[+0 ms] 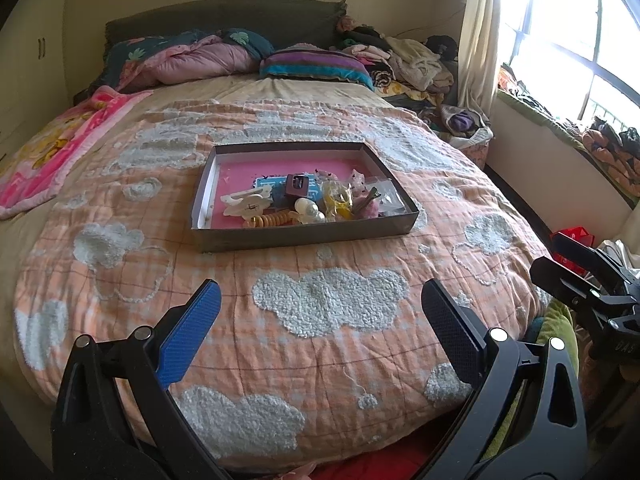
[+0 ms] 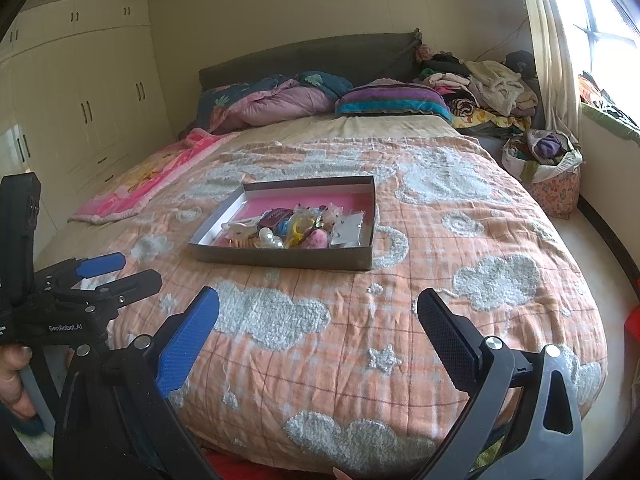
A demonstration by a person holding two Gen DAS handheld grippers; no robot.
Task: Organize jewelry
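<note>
A shallow grey box with a pink floor (image 1: 236,160) (image 2: 260,203) lies on the middle of the bed. It holds a heap of jewelry and hair accessories (image 1: 304,202) (image 2: 296,226): white clips, a coiled orange tie, pearl-like beads, a dark small case, yellow and pink bits, clear bags. My left gripper (image 1: 320,304) is open and empty, well short of the box over the bed's near part. My right gripper (image 2: 318,312) is open and empty too, also short of the box. The right gripper shows at the right edge of the left wrist view (image 1: 572,272); the left one shows at the left of the right wrist view (image 2: 108,270).
An orange quilt with white cloud patches (image 1: 328,304) (image 2: 492,280) covers the bed. Pillows and folded bedding (image 1: 208,60) lie at the headboard. A clothes pile (image 2: 488,88) and a fabric bag (image 2: 548,164) stand at the right near the window. Wardrobes (image 2: 88,92) line the left wall.
</note>
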